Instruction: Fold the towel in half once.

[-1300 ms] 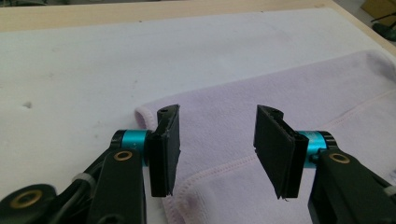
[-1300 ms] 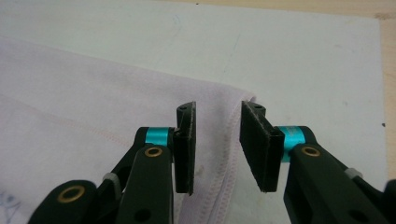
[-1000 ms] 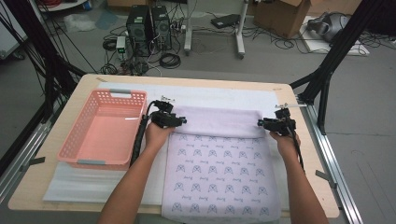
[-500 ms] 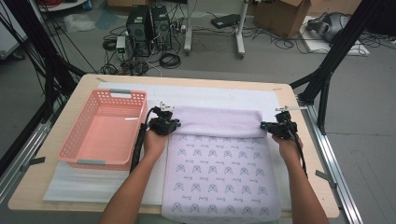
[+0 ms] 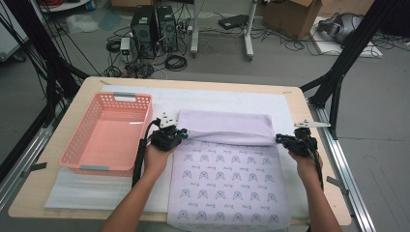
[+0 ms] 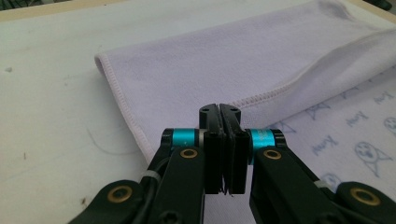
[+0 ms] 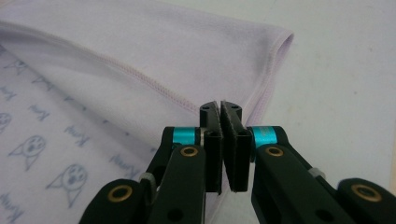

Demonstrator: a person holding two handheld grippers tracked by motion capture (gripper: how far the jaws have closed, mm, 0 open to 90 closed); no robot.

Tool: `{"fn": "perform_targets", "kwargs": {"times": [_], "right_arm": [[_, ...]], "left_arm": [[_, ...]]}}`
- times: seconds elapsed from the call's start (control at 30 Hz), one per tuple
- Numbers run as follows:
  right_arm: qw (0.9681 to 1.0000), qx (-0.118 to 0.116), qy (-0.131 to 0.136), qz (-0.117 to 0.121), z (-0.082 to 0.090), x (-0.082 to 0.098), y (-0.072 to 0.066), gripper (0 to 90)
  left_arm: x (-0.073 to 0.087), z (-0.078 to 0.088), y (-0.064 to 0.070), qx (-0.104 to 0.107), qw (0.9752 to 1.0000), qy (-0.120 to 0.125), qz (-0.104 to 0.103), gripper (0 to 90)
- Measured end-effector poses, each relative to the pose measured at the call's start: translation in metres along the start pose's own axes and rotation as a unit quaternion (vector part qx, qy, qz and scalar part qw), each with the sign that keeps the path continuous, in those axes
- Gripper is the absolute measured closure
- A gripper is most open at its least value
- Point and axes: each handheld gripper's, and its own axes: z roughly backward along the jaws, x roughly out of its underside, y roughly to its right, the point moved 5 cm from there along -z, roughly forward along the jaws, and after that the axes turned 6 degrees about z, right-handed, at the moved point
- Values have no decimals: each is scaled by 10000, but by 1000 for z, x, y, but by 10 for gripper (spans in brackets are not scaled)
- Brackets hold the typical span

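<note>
On the table point(image 5: 290, 99), going from left to right:
Basket: a pink basket point(image 5: 109, 133) is standing at the far left, just beside the left hand, and nothing is lying inside it.
Left gripper: the left gripper point(image 5: 181, 134) is pinching the left corner of the towel's folded flap; its jaws have just been closing and are pressed together on the hem.
Towel: the lilac towel point(image 5: 227, 186) with small printed faces is lying in the middle, hanging a little over the near edge, and its far part is being turned toward the near side, plain side up.
Right gripper: the right gripper point(image 5: 279, 139) is gripping the right corner of the same flap, its jaws having just closed on the cloth.
Advice: I think both hands should be pulling toward the near edge at equal speed and height, keeping the hem stretched and straight, so the corners are meeting exactly.
</note>
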Motion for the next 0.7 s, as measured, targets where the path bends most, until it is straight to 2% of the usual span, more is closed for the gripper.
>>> {"fn": "perform_targets", "kwargs": {"times": [0.13, 0.23, 0.33, 0.43, 0.7], "right_arm": [[9999, -19, 106, 105, 11, 8, -9, 874], [9998, 15, 162, 127, 19, 16, -14, 874], [9997, 23, 243, 86, 28, 27, -18, 874], [9994, -72, 341, -11, 35, 36, -23, 874], [9990, -85, 385, 206, 50, 56, -43, 874]], "left_arm": [[10, 13, 3, 82, 9999, 65, 27, 878], [20, 23, 10, 177, 9998, 98, -29, 878], [31, 33, 16, 258, 9995, 141, -109, 879], [42, 40, 21, 295, 9994, 109, -165, 879], [61, 61, 27, 388, 9988, 155, -238, 889]]}}
